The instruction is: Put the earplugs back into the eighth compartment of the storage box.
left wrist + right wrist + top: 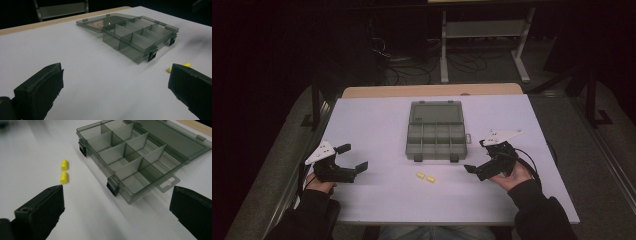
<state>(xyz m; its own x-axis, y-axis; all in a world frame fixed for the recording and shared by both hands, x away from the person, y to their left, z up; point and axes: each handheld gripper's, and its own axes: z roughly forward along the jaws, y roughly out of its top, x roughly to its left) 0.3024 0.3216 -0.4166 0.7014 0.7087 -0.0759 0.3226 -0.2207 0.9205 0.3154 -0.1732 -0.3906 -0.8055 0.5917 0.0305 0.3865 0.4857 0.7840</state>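
A smoky grey compartment box (436, 135) lies open in the middle of the white table (377, 120), its lid flat behind it and its cells empty. Two yellow earplugs (425, 177) lie side by side just in front of the box. My left gripper (353, 157) is open near the table's left edge, aimed toward the box (140, 37); one earplug (186, 65) peeks past its right jaw. My right gripper (477, 156) is open at the box's front right corner, nothing between its jaws. Its view shows the box (132, 155) and both earplugs (64, 171) ahead on the left.
A wooden strip (432, 90) runs along the table's far edge. Behind it stand a metal shelf frame (484, 35) and loose cables (407, 67) on a dark floor. Two black latches (435, 158) stick out from the box's front.
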